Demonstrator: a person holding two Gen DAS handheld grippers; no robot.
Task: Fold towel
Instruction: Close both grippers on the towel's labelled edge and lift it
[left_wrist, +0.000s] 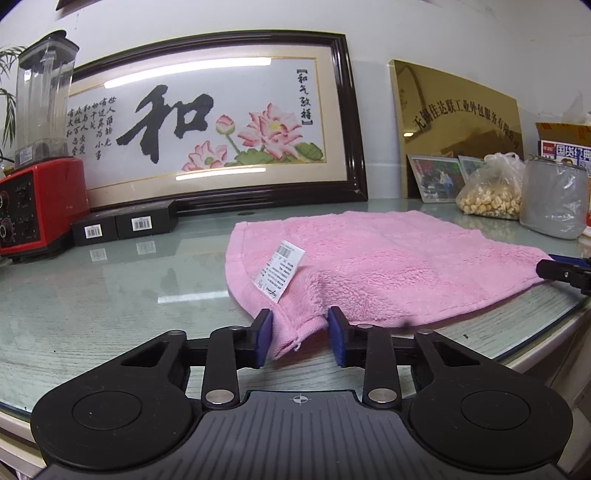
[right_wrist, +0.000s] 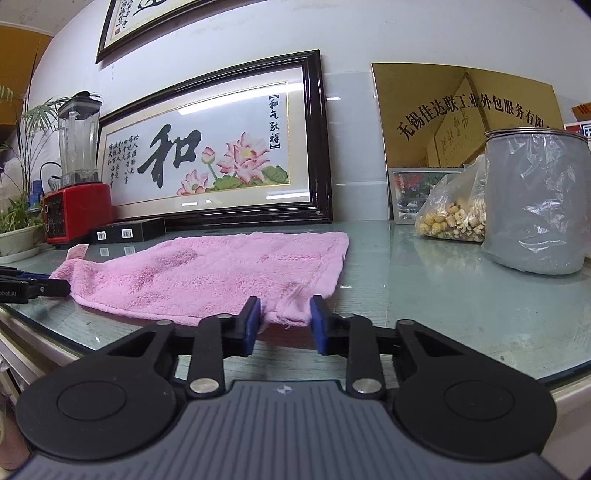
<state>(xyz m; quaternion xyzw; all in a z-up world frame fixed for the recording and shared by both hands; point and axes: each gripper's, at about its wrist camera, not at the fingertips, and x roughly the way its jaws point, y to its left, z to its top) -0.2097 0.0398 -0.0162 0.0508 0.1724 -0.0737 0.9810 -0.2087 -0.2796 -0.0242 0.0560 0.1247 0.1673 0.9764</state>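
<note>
Pink towel (left_wrist: 388, 266) laid flat, long axis along the framed picture (left_wrist: 214, 129), blender (left_wrist: 40, 147) left, near corners flanked by both grippers' parted jaws.

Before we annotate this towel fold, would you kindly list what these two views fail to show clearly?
- Left wrist view: small print on the towel's tag is too small to read.
- Left wrist view: the right gripper is cut off by the frame edge.
- Right wrist view: the left gripper is cut off at the frame edge.
- Both views: whether the pink towel corners are pinched yet; the fingers straddle them with gaps.
</note>
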